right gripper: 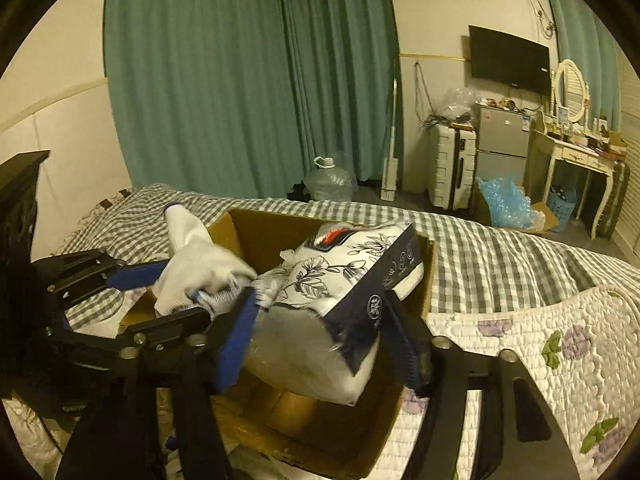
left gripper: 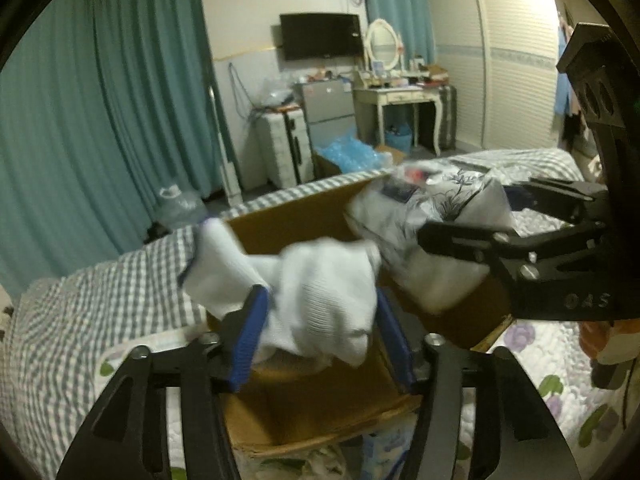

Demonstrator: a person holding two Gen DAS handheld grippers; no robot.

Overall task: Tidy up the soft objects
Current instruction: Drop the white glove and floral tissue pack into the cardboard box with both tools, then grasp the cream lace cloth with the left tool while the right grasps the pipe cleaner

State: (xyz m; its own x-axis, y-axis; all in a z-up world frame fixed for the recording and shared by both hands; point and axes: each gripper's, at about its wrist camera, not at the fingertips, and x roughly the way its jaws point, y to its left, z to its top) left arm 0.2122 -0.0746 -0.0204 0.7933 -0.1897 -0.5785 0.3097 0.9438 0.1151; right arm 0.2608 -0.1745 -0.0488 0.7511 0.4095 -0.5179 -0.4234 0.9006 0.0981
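Note:
An open cardboard box [left gripper: 304, 216] [right gripper: 256, 236] sits on the bed. My left gripper [left gripper: 320, 300] is shut on a white sock [left gripper: 320, 292] and holds it over the box; the sock also shows in the right wrist view [right gripper: 192, 256]. My right gripper [right gripper: 320, 312] is shut on a soft white pack with a dark floral print [right gripper: 336, 276] and holds it over the box's right side; the pack also shows in the left wrist view [left gripper: 432, 216]. The right gripper [left gripper: 476, 216] enters the left wrist view from the right. The two grippers are close together.
The bed has a grey checked sheet [left gripper: 120, 280] [right gripper: 500, 248] and a white quilt with purple flowers [right gripper: 540, 340]. Something tan lies inside the box [right gripper: 296, 408]. Beyond the bed stand a water jug [right gripper: 330, 180], a suitcase, a small fridge and a dressing table [left gripper: 400, 96].

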